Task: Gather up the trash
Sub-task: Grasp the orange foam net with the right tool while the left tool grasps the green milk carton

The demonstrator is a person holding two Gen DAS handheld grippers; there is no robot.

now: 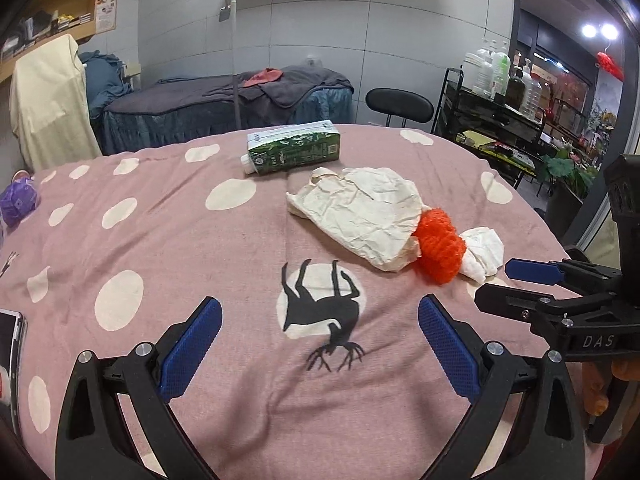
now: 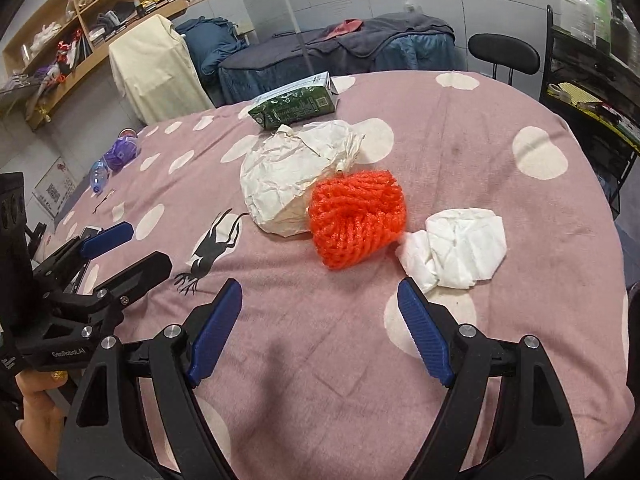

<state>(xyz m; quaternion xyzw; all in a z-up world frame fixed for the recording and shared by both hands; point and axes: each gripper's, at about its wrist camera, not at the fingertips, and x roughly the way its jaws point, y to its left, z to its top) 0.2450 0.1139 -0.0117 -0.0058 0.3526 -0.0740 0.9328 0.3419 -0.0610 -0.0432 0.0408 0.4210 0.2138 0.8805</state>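
Observation:
On the pink dotted tablecloth (image 1: 160, 240) lie a green carton (image 1: 294, 148) on its side, a crumpled cream paper bag (image 1: 360, 216), an orange net ball (image 1: 440, 250) and a crumpled white tissue (image 1: 482, 254). They also show in the right wrist view: carton (image 2: 298, 104), paper bag (image 2: 288, 180), net ball (image 2: 356, 216), tissue (image 2: 456, 252). My left gripper (image 1: 320, 344) is open and empty over the deer print. My right gripper (image 2: 320, 328) is open and empty, just short of the net ball and the tissue. It shows at the right edge of the left wrist view (image 1: 520, 284).
A purple crushed bottle (image 2: 118, 156) lies at the table's far left, and a phone (image 1: 10, 344) at the left edge. Beyond the table are a black chair (image 1: 400, 106), a covered bed (image 1: 224, 100), shelves and a rack with bottles (image 1: 500, 76).

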